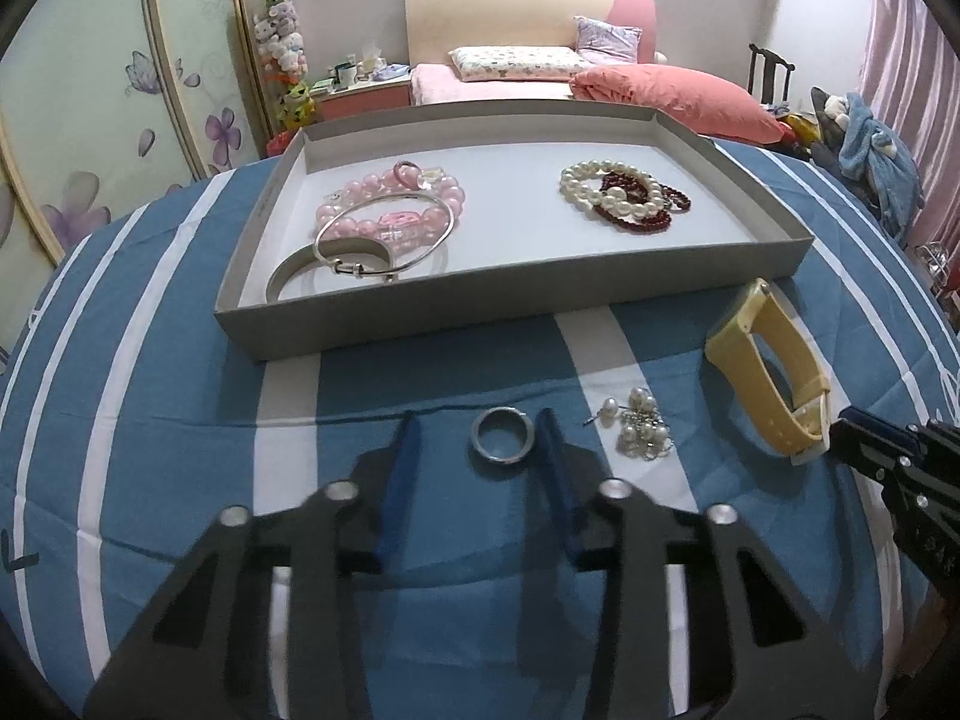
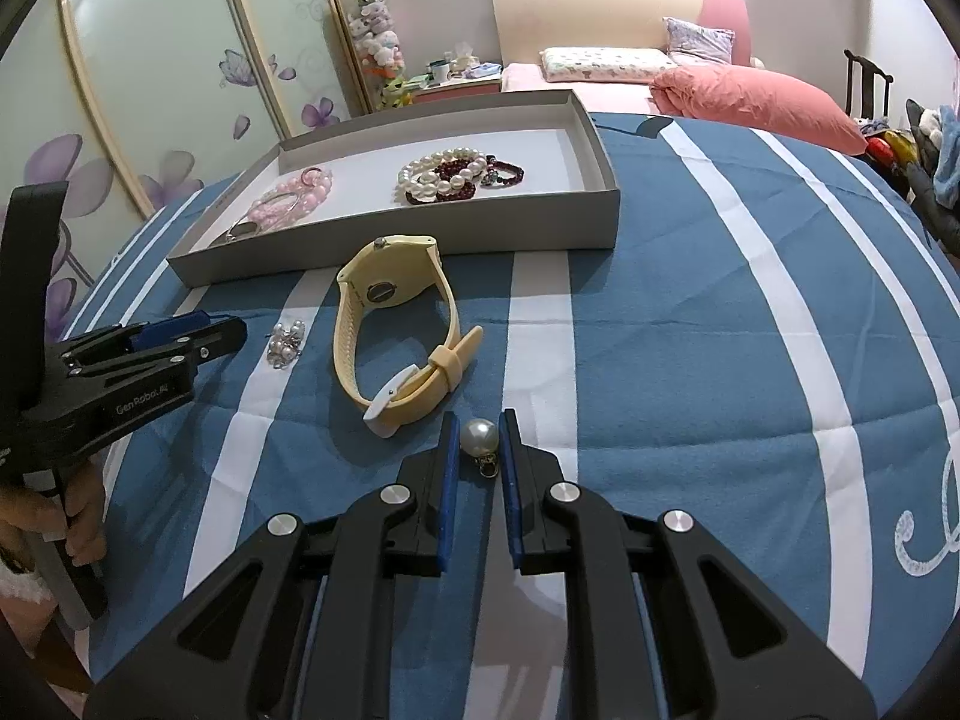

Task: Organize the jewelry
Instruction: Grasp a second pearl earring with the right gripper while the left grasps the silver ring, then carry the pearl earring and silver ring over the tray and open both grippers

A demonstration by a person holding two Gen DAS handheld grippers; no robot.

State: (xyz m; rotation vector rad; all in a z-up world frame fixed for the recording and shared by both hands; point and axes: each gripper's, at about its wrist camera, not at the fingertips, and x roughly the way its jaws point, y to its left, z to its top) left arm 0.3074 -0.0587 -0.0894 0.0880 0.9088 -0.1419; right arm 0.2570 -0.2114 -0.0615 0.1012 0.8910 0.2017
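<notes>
A grey tray (image 1: pixel 420 324) on the blue striped cloth holds pink bead bracelets with silver bangles (image 1: pixel 384 222) on its left and pearl and dark red bracelets (image 1: pixel 618 195) on its right. My left gripper (image 1: pixel 477 429) is open, with a silver ring (image 1: pixel 502 436) on the cloth between its fingertips, close to the right one. Pearl earrings (image 1: pixel 642 426) and a cream watch (image 1: pixel 768 372) lie to the right. My right gripper (image 2: pixel 478 432) is shut on a large pearl pendant (image 2: pixel 478 437), just right of the watch (image 2: pixel 396 330).
The tray (image 2: pixel 384 252) sits at the far side of the cloth-covered surface. A bed with a pink quilt (image 1: pixel 672 93), a nightstand, a wardrobe with flower decals (image 2: pixel 150 90) and a chair stand behind. The left gripper also shows in the right wrist view (image 2: pixel 198 324).
</notes>
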